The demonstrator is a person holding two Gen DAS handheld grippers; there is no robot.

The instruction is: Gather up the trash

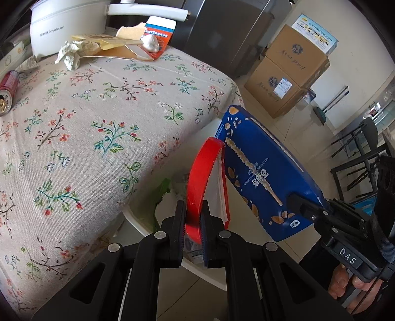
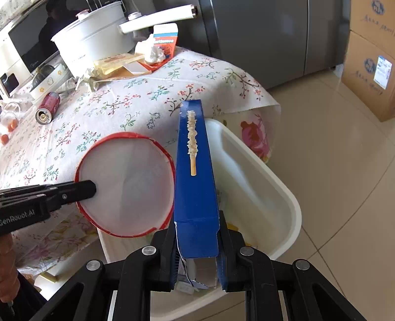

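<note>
My left gripper (image 1: 193, 210) is shut on the rim of a round red lid with a white inside (image 1: 200, 172), seen edge-on beyond the table edge. In the right wrist view the lid (image 2: 128, 182) faces the camera, with the left gripper (image 2: 92, 189) clamped on its left rim. My right gripper (image 2: 196, 234) is shut on the torn end of a blue snack box (image 2: 195, 192), tilted over the white bin (image 2: 284, 192). The left wrist view shows the box (image 1: 259, 172) beside the lid, the right gripper (image 1: 296, 201) on its lower corner. The bin (image 1: 138, 223) stands against the table and holds green and white scraps.
On the floral tablecloth (image 1: 98, 128) lie a red can (image 1: 8, 91), crumpled paper (image 1: 71, 51), flattened cartons (image 1: 158, 32) and a white pot (image 1: 66, 22). Cardboard boxes (image 1: 288, 71) and black chairs (image 1: 358, 153) stand on the tiled floor; a dark fridge (image 2: 259, 37) is behind the table.
</note>
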